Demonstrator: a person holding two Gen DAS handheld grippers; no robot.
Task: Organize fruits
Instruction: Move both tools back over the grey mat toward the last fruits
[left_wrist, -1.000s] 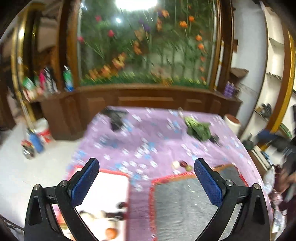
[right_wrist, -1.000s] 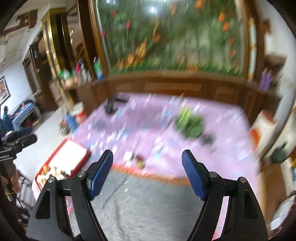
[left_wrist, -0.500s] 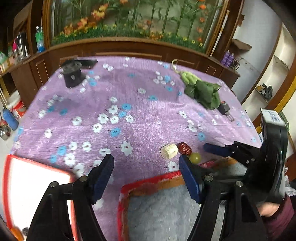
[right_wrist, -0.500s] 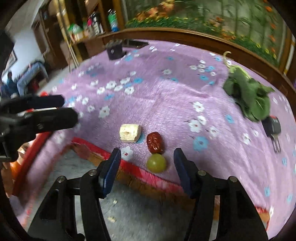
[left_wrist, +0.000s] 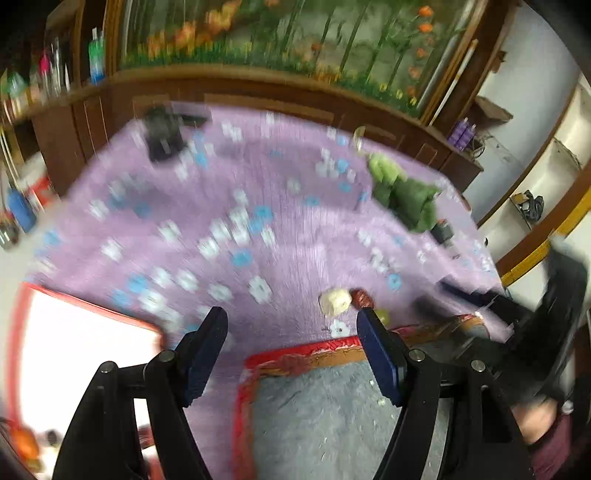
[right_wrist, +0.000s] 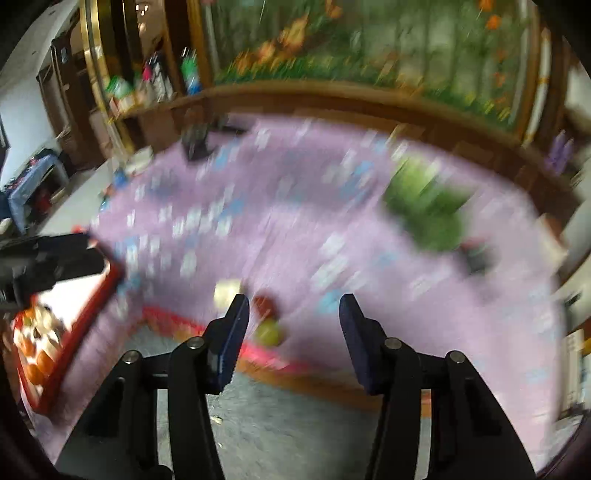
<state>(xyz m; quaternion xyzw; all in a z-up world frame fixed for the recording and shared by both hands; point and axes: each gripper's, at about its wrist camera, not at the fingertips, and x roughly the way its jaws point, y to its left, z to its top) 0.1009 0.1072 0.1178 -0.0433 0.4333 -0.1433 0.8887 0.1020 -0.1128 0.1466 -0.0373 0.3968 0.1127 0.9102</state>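
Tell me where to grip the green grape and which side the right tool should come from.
Pinch the green grape across its round middle. Bring the right tool from above, jaws wide, fingers on its left and right: the red fruit sits close behind it and the grey mat's red border lies in front.

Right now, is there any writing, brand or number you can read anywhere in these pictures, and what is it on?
None can be read.
Bottles on the sideboard: their labels show only as blurred colour.
Purple flowered cloth: a flower pattern, no words.
Purple bottles on the right shelf: too small and blurred.
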